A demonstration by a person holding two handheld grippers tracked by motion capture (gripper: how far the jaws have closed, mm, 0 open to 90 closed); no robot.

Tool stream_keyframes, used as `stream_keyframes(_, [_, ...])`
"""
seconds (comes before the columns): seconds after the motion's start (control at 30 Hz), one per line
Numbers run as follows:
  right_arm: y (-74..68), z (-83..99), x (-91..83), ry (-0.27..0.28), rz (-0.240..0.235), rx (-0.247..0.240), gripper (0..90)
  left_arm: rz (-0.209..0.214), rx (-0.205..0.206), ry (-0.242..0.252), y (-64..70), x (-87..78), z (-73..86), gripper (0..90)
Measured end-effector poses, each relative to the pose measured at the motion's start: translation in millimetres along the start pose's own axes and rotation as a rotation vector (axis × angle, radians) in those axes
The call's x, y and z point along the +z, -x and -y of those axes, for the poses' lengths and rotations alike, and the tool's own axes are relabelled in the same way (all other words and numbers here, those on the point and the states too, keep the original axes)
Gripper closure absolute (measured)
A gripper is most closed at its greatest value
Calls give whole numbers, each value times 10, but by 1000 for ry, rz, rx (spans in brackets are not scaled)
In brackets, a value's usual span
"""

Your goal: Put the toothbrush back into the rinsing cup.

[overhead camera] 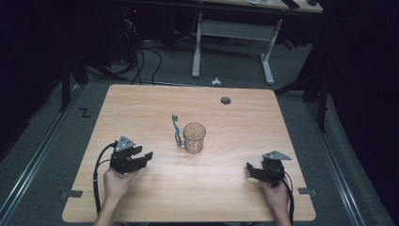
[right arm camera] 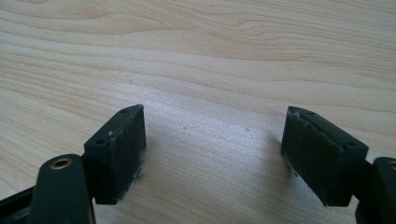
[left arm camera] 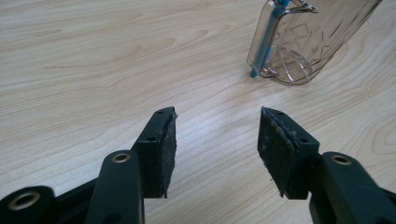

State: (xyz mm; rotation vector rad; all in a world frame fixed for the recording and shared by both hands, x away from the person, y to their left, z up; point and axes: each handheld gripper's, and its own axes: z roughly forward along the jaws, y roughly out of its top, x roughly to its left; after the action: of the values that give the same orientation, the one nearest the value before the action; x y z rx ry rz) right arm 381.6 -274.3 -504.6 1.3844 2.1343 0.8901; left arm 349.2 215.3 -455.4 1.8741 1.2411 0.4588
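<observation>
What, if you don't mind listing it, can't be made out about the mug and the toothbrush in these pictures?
- Mug: the left gripper view's top edge cuts off its rim.
- Toothbrush: too small in the high view to tell whether it touches the mug's handle; in the left gripper view its head is cut off at the top edge.
- Mug's contents: the patterned glass blurs them in the high view.
</observation>
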Motion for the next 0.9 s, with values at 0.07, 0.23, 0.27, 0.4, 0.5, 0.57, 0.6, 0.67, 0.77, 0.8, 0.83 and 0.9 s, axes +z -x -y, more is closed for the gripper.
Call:
stream_keyframes(0.07, [0,0,0,0,0,0,222,-2,-8,-1,-20,7,12,475])
stream_keyframes(0.23, [0,0,0,0,0,0,222,-8,-23,-9,-78,18,59,480])
stream_keyframes(0.27, [0,0,0,0,0,0,222,-9,-31,-8,-93,15,70,480])
stream_keyframes(0.4, [0,0,0,0,0,0,222,-19,-46,-10,-142,11,110,480])
stream_keyframes(0.5, [0,0,0,0,0,0,222,-23,-56,-11,-162,21,132,479])
stream_keyframes(0.57, [0,0,0,0,0,0,222,-24,-60,-10,-171,31,143,479])
stream_keyframes(0.6, [0,0,0,0,0,0,222,-26,-61,-11,-175,38,149,479])
stream_keyframes(0.67, [0,0,0,0,0,0,222,-29,-66,-14,-181,53,164,477])
stream_keyframes(0.77, [0,0,0,0,0,0,222,-28,-70,-18,-196,76,188,476])
stream_keyframes(0.8, [0,0,0,0,0,0,222,-28,-78,-15,-194,85,194,476])
stream_keyframes(0.83, [0,0,0,0,0,0,222,-29,-77,-18,-199,91,200,475])
stream_keyframes(0.9, [0,0,0,0,0,0,222,-32,-81,-18,-207,106,211,475])
